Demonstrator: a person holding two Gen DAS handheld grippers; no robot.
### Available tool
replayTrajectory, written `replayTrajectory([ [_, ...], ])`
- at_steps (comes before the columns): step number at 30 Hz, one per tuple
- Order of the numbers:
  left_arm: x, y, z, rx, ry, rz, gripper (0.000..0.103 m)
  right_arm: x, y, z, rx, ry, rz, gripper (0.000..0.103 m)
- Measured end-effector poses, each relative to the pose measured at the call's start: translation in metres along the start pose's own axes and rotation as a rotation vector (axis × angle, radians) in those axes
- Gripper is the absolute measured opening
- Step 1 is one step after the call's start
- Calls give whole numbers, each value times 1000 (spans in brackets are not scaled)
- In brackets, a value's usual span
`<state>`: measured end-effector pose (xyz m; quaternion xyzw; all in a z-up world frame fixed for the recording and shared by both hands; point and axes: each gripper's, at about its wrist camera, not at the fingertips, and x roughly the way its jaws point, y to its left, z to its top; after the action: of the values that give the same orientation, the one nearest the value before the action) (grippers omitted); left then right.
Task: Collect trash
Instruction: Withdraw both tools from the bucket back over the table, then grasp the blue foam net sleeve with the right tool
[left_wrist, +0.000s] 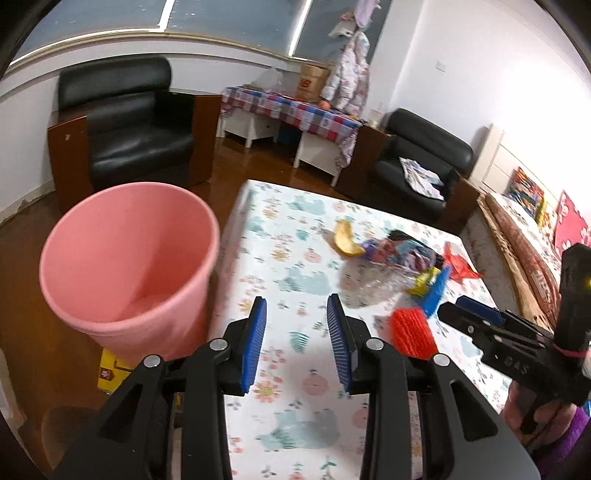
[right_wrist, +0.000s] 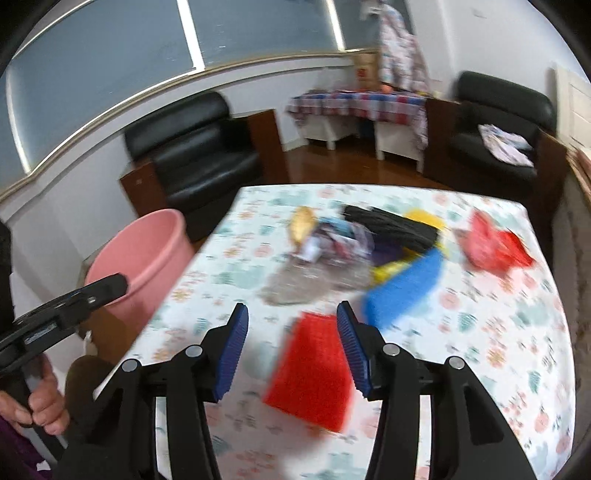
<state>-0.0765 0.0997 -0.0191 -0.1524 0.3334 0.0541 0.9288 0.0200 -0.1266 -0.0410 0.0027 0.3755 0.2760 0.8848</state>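
- Both sets of jaws stand apart with nothing between them: left gripper (left_wrist: 296, 334) hovers over the near left part of the floral-print surface (left_wrist: 295, 402), right gripper (right_wrist: 291, 345) over its near middle, above the red ribbed rectangular pad (right_wrist: 314, 373).
- No earlier frame, so nothing said on jaw motion.
- Trash sits in a loose cluster mid-surface: yellow curved peel-like scrap (left_wrist: 345, 240), crumpled clear plastic wrapper (left_wrist: 373, 284), mixed coloured wrappers (left_wrist: 402, 251), blue ribbed pad (right_wrist: 406, 288), crumpled red plastic bag (right_wrist: 491, 240) at far right, black bristly item (right_wrist: 391, 225) at the far side.
- Pink round plastic bin (left_wrist: 125, 258) stands off the left edge of the surface, mouth open; looks empty as far as can be seen.
- Handling guess: all light. Wrappers and bag soft, crinkly, likely slippery; pinch a bunched fold, not a flat sheet.
- Red pad looks stiffer; take it across the short edges.
- Right view blurred, fine detail unclear.
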Motion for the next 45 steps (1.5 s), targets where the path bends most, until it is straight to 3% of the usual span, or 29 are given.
replayTrajectory([
  [12,24,-45,-8,116,89,-76,34,33,-42,15,135,21,-100,56],
  [21,57,-67,3,178,137,-68,34,56,-59,14,179,60,-116,56],
  [23,65,-71,6,191,146,-64,34,55,-67,10,194,61,-118,52],
  [28,89,-81,12,214,175,-63,34,53,-83,4,229,87,-96,10],
  [38,128,-85,18,232,220,-37,34,32,-98,-4,222,28,-95,7],
  [45,144,-93,11,251,263,-61,34,23,-101,-9,210,15,-72,7],
])
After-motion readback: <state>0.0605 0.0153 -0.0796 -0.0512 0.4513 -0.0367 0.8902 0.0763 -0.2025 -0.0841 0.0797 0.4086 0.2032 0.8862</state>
